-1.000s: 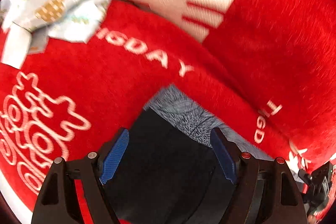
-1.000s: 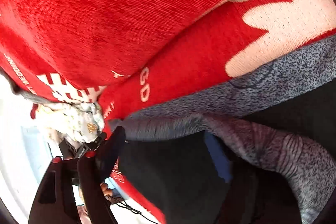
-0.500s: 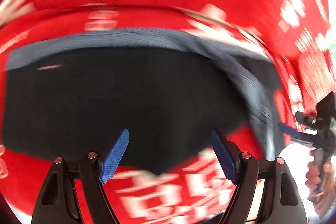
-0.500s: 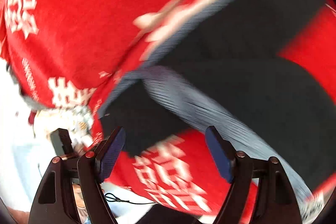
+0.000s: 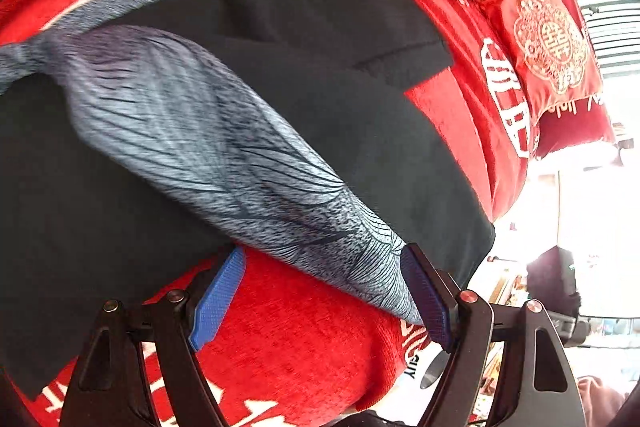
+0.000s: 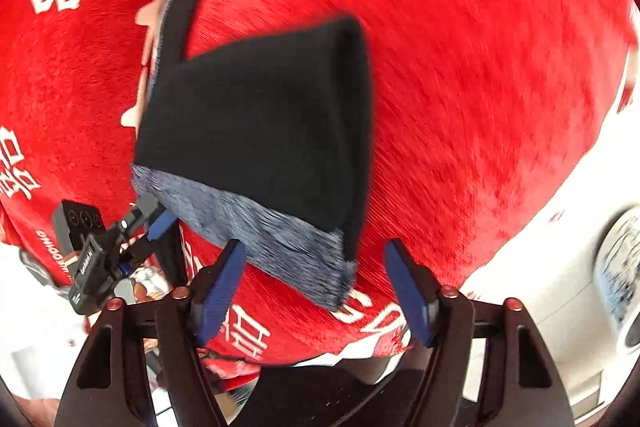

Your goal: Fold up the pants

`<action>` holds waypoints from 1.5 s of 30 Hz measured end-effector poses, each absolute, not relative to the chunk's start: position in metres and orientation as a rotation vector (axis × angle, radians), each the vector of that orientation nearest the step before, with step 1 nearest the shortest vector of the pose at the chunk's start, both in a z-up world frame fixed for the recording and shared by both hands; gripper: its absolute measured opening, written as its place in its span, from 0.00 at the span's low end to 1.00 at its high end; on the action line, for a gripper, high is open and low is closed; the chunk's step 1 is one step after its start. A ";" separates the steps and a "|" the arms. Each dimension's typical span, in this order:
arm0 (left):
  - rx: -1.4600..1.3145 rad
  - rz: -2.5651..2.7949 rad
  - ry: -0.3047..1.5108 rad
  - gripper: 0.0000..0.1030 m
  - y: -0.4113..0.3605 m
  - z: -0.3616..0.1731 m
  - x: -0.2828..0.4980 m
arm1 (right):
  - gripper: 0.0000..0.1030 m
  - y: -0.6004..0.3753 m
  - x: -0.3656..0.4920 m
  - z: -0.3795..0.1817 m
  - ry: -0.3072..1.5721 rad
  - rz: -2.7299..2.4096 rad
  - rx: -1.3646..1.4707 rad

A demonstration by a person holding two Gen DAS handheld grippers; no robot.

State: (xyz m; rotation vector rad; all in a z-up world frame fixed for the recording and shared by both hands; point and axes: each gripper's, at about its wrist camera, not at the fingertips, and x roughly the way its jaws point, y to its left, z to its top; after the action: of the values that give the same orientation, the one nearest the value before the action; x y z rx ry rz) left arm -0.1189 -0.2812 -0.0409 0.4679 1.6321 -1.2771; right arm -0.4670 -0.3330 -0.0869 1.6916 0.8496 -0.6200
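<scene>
- Left wrist view, pants (image 5: 320, 99): black cloth spread over the red blanket (image 5: 300, 339). A grey waistband (image 5: 224, 155) runs diagonally across the cloth, from upper left down to the gripper.
- Left wrist view, left gripper (image 5: 326, 297): jaws stand wide apart. The waistband's lower end lies against the right pad (image 5: 426, 301). The left pad (image 5: 218, 297) is bare, so nothing is pinched.
- Left wrist view, surroundings: an embroidered cushion (image 5: 552, 43) sits at upper right, well apart from the pants.
- Right wrist view, pants (image 6: 256, 131): a black panel lying doubled on the blanket (image 6: 460, 67), with the rounded fold at its far edge and the grey band (image 6: 256, 231) along its near edge.
- Right wrist view, right gripper (image 6: 316, 287): released, with both pads clear of the cloth. The band's corner ends just ahead of the gap.
- Right wrist view, other hardware: the other gripper (image 6: 132, 227) shows at lower left, at the band's far corner.
- Risk, judged: the band looks stretchy and bunched, so a one-layer pinch could drag the top layer askew.
- Risk, judged: the plush blanket may snag in the jaws along with the band.
- Risk, judged: uneven pulls from the two ends could skew the fold.
</scene>
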 end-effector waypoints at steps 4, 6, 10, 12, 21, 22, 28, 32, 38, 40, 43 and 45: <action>0.483 -1.289 1.625 0.78 -0.296 -0.047 -0.121 | 0.21 -0.323 -0.462 -0.092 0.786 -0.533 1.743; 0.461 -1.287 1.643 0.78 -0.301 -0.045 -0.119 | 0.19 -0.328 -0.459 -0.081 0.720 -0.498 1.740; 0.397 -1.302 1.614 0.78 -0.316 -0.022 -0.112 | 0.18 -0.369 -0.433 -0.036 0.588 -0.445 1.651; 0.368 -1.306 1.577 0.78 -0.334 -0.007 -0.105 | 0.18 -0.401 -0.418 -0.013 0.550 -0.423 1.591; 0.262 -1.214 1.419 0.78 -0.420 0.009 -0.050 | 0.18 -0.569 -0.332 0.022 0.579 -0.411 1.363; 0.255 -1.199 1.403 0.78 -0.423 0.010 -0.043 | 0.18 -0.583 -0.325 0.020 0.619 -0.425 1.340; 0.265 -1.095 1.331 0.78 -0.428 0.009 -0.011 | 0.69 -0.627 -0.294 -0.002 0.808 -0.539 1.239; 0.350 -1.020 1.331 0.78 -0.397 -0.002 -0.014 | 0.67 -0.608 -0.318 0.007 0.797 -0.610 1.204; 0.410 -0.893 1.402 0.78 -0.349 -0.031 -0.024 | 0.22 -0.576 -0.367 -0.059 0.842 -0.726 1.432; 0.412 -0.859 1.424 0.78 -0.340 -0.038 -0.027 | 0.06 -0.577 -0.359 -0.070 0.825 -0.694 1.466; 0.408 -0.826 1.414 0.78 -0.331 -0.042 -0.028 | 0.05 -0.584 -0.345 -0.050 0.793 -0.679 1.352; 0.452 -0.780 1.411 0.78 -0.331 -0.052 -0.027 | 0.06 -0.585 -0.344 -0.059 0.890 -0.726 1.334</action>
State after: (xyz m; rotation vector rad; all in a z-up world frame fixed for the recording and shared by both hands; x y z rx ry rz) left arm -0.0268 -0.3306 -0.0523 0.4519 1.4107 -0.7797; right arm -0.3437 -0.5854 -0.0590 1.3337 0.8901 -0.7257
